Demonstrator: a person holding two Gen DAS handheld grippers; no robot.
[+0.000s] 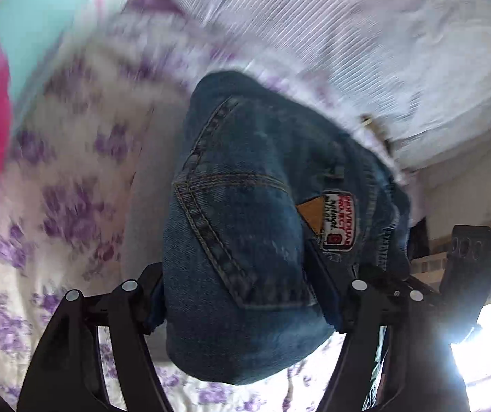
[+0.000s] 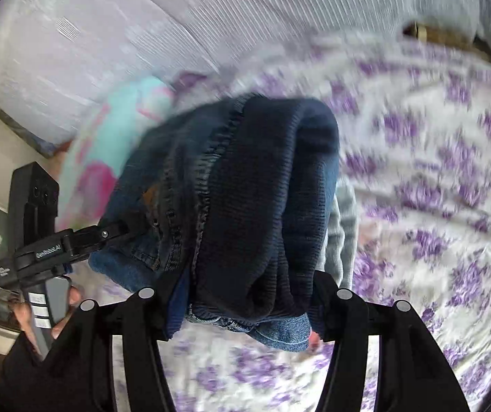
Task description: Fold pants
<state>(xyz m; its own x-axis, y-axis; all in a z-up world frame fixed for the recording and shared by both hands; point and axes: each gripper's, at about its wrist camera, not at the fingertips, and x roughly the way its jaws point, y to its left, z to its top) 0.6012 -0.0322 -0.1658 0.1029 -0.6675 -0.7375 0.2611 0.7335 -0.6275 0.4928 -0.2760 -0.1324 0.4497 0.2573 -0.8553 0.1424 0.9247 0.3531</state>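
Note:
Blue denim pants hang bunched between both grippers above the bed. In the left wrist view a back pocket and a red-white label patch face me. My left gripper is shut on the denim at the pocket end. In the right wrist view my right gripper is shut on the dark ribbed waistband and denim folds. The left gripper shows there too, clamped on the pants' left side. The right gripper's body shows at the right of the left wrist view.
A white bedsheet with purple flowers lies under the pants. A striped white pillow lies at the far side. A turquoise and pink cloth lies beside it. A grey cloth lies behind the pants.

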